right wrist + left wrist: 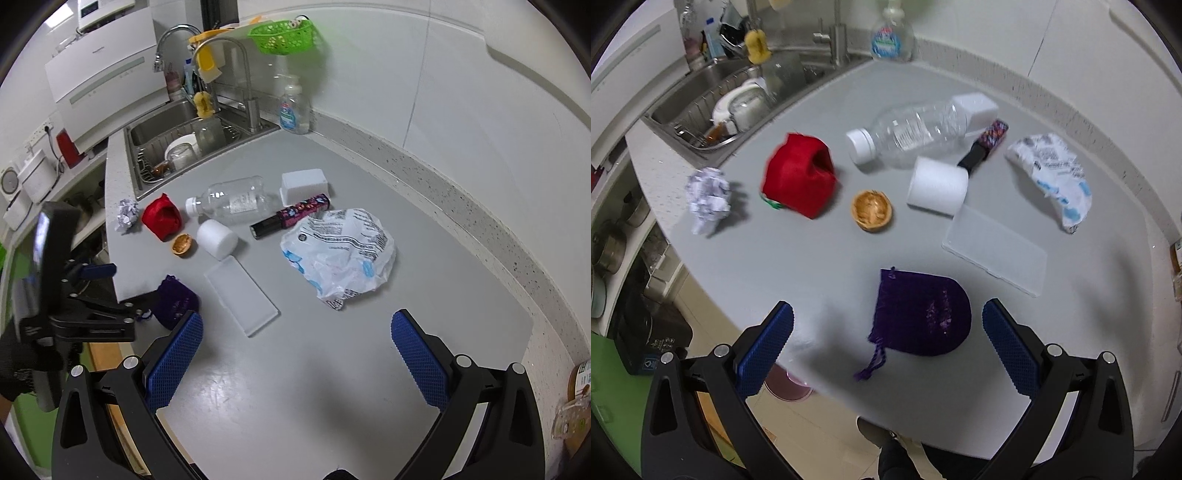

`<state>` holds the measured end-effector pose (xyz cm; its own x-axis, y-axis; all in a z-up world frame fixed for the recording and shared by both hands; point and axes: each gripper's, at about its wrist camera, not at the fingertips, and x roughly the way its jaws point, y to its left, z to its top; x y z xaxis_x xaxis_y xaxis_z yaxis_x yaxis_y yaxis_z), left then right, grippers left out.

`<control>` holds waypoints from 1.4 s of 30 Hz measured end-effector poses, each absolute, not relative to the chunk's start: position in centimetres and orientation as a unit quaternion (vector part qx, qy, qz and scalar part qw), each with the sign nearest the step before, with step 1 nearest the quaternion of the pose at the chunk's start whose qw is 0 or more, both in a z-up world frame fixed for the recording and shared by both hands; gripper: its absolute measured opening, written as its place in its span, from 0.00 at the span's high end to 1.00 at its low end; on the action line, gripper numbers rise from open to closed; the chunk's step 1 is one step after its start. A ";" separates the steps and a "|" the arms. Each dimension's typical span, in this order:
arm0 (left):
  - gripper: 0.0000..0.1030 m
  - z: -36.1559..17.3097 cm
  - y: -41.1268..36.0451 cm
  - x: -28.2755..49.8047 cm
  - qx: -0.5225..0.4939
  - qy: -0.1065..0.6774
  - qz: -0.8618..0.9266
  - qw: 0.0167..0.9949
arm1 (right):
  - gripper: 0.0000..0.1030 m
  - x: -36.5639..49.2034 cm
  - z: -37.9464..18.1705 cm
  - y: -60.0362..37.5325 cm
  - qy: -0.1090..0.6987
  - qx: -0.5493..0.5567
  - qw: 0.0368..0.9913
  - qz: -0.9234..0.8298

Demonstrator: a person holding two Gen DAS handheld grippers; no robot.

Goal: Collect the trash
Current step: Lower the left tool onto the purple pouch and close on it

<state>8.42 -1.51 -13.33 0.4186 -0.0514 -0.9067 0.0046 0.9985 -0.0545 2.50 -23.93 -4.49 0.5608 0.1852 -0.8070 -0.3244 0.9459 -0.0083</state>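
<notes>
On the grey counter lie a crumpled paper ball [708, 198] [127, 215], a clear empty plastic bottle [911, 130] [236, 201], a walnut shell half [871, 211] [181, 244] and a crumpled white plastic bag [1052, 175] [341, 254]. My left gripper [886, 347] is open and empty, hovering over the counter's near edge around a purple pouch [921, 314] [173, 301]. My right gripper [295, 354] is open and empty above bare counter, just short of the plastic bag. The left gripper shows at the left of the right wrist view [103, 291].
A red pouch [799, 175], white roll [938, 184], flat translucent case [995, 251], white box [303, 185] and patterned tube [291, 216] also lie on the counter. A sink [173, 140] with dishes is at the back left; a soap bottle [293, 110] stands by the wall.
</notes>
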 end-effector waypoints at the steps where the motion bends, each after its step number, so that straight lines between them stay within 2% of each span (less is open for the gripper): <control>1: 0.03 -13.8 -1.7 8.7 -0.021 0.543 -0.017 0.840 | 0.05 2.5 -4.5 -24.2 0.446 -0.077 0.880 0.143; 5: 0.05 -15.2 -2.3 9.3 -0.019 0.549 -0.018 0.835 | 0.05 2.8 -4.8 -24.9 0.450 -0.075 0.879 0.137; 6: 0.12 -15.5 -2.5 9.4 -0.014 0.550 -0.016 0.835 | 0.05 2.8 -4.9 -25.1 0.452 -0.074 0.879 0.135; 9: 0.23 -16.8 -2.9 9.7 -0.008 0.564 -0.012 0.826 | 0.05 2.9 -5.1 -25.5 0.454 -0.072 0.878 0.133; 14: 0.27 -17.6 -3.6 9.2 0.008 0.555 -0.005 0.832 | 0.05 3.2 -5.3 -25.9 0.456 -0.071 0.877 0.133; 16: 0.37 -17.4 -3.6 9.0 0.007 0.551 0.001 0.834 | 0.05 3.3 -5.4 -25.9 0.457 -0.070 0.876 0.134; 18: 0.64 -17.1 -3.5 8.9 0.008 0.547 0.000 0.837 | 0.05 3.3 -5.5 -25.9 0.457 -0.071 0.876 0.136; 19: 0.73 -17.0 -3.6 9.0 0.008 0.547 -0.004 0.837 | 0.05 3.3 -5.6 -25.8 0.458 -0.071 0.876 0.137; 20: 0.85 -16.9 -3.6 8.9 0.011 0.547 -0.001 0.837 | 0.05 3.4 -5.7 -25.8 0.458 -0.071 0.875 0.139; 21: 0.89 -16.8 -3.5 9.0 0.011 0.548 -0.003 0.836 | 0.05 3.4 -5.8 -25.7 0.459 -0.072 0.874 0.141; 27: 0.95 -16.4 -3.0 9.0 -0.008 0.554 -0.016 0.833 | 0.05 3.7 -6.1 -25.2 0.460 -0.078 0.871 0.153; 42: 0.95 -10.5 0.1 6.9 -0.045 0.535 0.006 0.844 | 0.05 5.4 -10.0 -19.8 0.479 -0.126 0.836 0.235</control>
